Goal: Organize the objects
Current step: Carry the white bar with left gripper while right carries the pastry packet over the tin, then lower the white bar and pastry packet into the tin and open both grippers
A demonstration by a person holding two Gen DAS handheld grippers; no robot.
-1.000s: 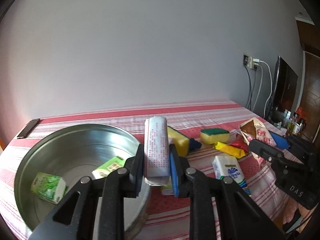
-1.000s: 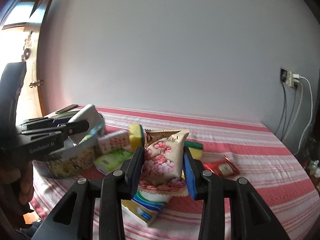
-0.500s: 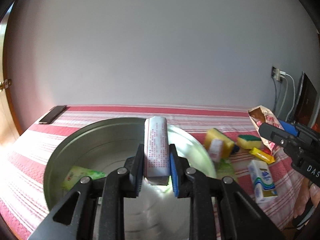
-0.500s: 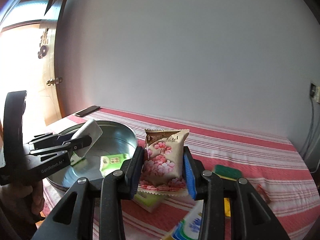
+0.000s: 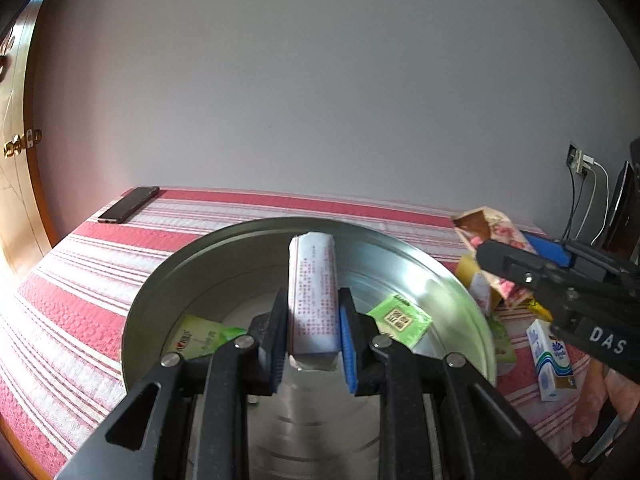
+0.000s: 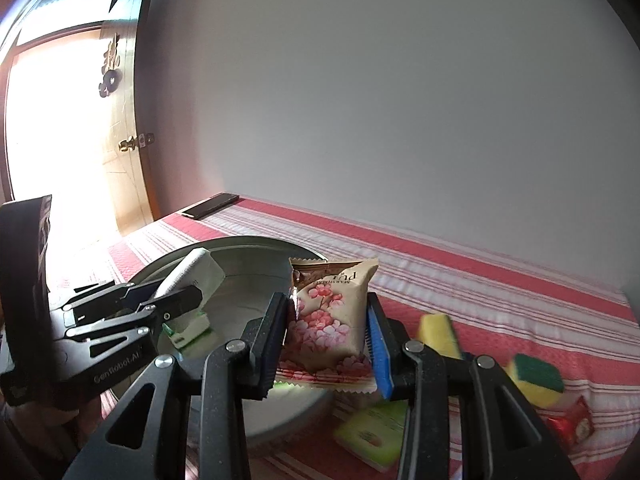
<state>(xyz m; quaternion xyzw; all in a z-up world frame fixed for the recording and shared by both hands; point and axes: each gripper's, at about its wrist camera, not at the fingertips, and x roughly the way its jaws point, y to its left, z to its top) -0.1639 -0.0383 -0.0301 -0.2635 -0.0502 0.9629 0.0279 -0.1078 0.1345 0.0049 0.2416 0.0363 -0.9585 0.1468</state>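
Note:
My left gripper is shut on a white tissue pack with red print and holds it above the round metal tin. Two green packets lie inside the tin. My right gripper is shut on a beige snack bag with pink flowers and holds it over the tin's right rim. The right gripper and its bag also show in the left wrist view, and the left gripper with its pack shows in the right wrist view.
A black phone lies at the table's far left corner. Right of the tin lie yellow-green sponges, a green packet, a red candy and a blue-white tissue pack. A door stands at the left.
Both grippers have swung left with their loads. The left one now hangs over the tin's middle. The right one has come up to the tin's right rim.

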